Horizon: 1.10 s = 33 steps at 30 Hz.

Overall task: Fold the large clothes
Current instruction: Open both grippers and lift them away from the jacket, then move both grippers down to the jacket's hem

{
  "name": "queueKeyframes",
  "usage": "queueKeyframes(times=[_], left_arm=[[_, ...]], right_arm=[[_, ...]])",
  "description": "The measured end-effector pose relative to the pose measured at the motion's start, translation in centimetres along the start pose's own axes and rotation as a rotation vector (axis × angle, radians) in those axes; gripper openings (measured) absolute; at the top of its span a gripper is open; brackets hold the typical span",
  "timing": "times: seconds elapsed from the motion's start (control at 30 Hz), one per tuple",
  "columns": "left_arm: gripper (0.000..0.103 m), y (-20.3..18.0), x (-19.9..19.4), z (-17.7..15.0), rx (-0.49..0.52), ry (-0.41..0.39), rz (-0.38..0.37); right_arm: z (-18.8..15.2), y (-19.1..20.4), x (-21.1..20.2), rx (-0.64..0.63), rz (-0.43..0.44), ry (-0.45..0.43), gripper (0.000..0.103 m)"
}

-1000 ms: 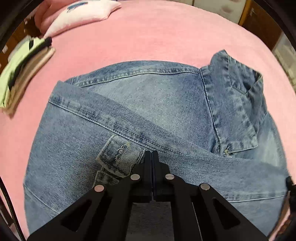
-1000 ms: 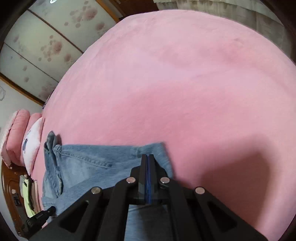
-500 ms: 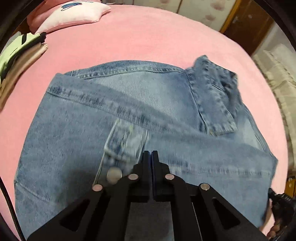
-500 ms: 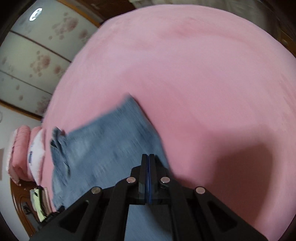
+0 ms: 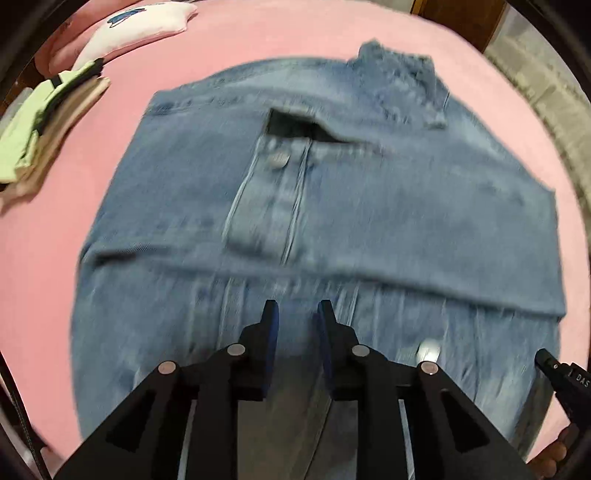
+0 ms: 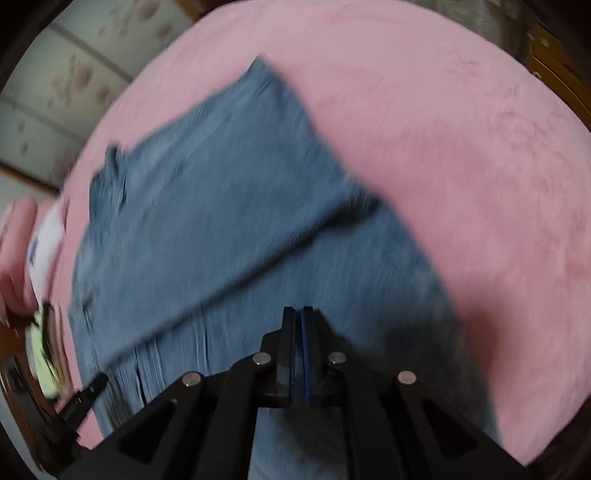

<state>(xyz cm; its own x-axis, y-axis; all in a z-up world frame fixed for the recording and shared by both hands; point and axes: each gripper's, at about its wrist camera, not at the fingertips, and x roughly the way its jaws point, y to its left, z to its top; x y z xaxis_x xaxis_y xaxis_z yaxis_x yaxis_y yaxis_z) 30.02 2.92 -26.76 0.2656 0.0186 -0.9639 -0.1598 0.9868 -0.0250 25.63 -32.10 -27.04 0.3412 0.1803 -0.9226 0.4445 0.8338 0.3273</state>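
A blue denim jacket (image 5: pixel 369 206) lies on the pink bed (image 5: pixel 258 40), folded, with a sleeve laid across its body and the collar at the far right. My left gripper (image 5: pixel 295 314) is open and empty, just above the jacket's near part. In the right wrist view the jacket (image 6: pixel 207 206) spreads from far middle to near left. My right gripper (image 6: pixel 299 314) is shut over the jacket's near edge; whether cloth is pinched between the pads is blurred. The right gripper's tip (image 5: pixel 550 365) shows at the lower right of the left wrist view.
A stack of folded clothes (image 5: pixel 44 125) sits at the far left of the bed. A white and pink pillow (image 5: pixel 136 29) lies behind it. A wooden cabinet (image 5: pixel 458 14) stands beyond the bed. A floral sliding door (image 6: pixel 66 85) is at the upper left of the right wrist view.
My left gripper has opened and let go of the denim. Both grippers pulled back toward me, so more of the folded jacket shows. The views are motion-blurred.
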Motion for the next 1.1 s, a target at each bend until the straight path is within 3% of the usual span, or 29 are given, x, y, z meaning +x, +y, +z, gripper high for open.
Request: queueKeyframes(times=[0.13, 0.2, 0.23, 0.27, 0.37, 0.47, 0.5, 0.53, 0.63, 0.83, 1.1], left_arm=[[0.025, 0.3, -2.1, -2.5, 0.002, 0.03, 0.031], [0.05, 0.3, -3.4, -3.4, 0.002, 0.024, 0.039], [0.055, 0.4, -4.5, -4.2, 0.001, 0.008, 0.039], [0.061, 0.3, -5.5, -4.7, 0.004, -0.003, 0.044], [0.062, 0.2, -8.6, -6.6, 0.019, -0.031, 0.056], [0.078, 0.2, -11.9, -8.4, 0.011, -0.044, 0.038], [0.083, 0.3, -13.6, -9.4, 0.007, -0.054, 0.015], [0.084, 0.3, -14.5, -9.9, 0.007, -0.059, 0.002], [0.088, 0.5, -18.0, -12.5, 0.014, -0.084, -0.019], [0.091, 1.6, -21.1, -15.8, -0.006, -0.12, -0.034], [0.092, 6.2, -21.3, -18.2, -0.142, -0.078, -0.123]], right_arm=[[-3.1, 2.5, -1.7, -0.103, -0.048, -0.009, 0.003], [-4.2, 3.5, -2.1, -0.128, -0.012, 0.027, 0.003], [-4.9, 4.1, -2.5, -0.142, 0.018, 0.042, 0.003], [-5.5, 4.6, -2.7, -0.157, 0.036, 0.047, 0.003], [-7.8, 6.2, -4.3, -0.231, 0.075, 0.047, 0.004], [-10.4, 6.9, -7.2, -0.257, 0.128, 0.035, 0.008], [-11.4, 7.0, -8.6, -0.262, 0.152, 0.027, 0.017], [-12.2, 7.2, -10.0, -0.269, 0.171, 0.011, 0.033], [-14.0, 7.8, -13.9, -0.303, 0.201, -0.069, 0.066], [-16.6, 8.2, -18.5, -0.368, 0.229, -0.166, 0.071], [-19.2, 5.5, -18.2, -0.345, 0.24, -0.156, 0.071]])
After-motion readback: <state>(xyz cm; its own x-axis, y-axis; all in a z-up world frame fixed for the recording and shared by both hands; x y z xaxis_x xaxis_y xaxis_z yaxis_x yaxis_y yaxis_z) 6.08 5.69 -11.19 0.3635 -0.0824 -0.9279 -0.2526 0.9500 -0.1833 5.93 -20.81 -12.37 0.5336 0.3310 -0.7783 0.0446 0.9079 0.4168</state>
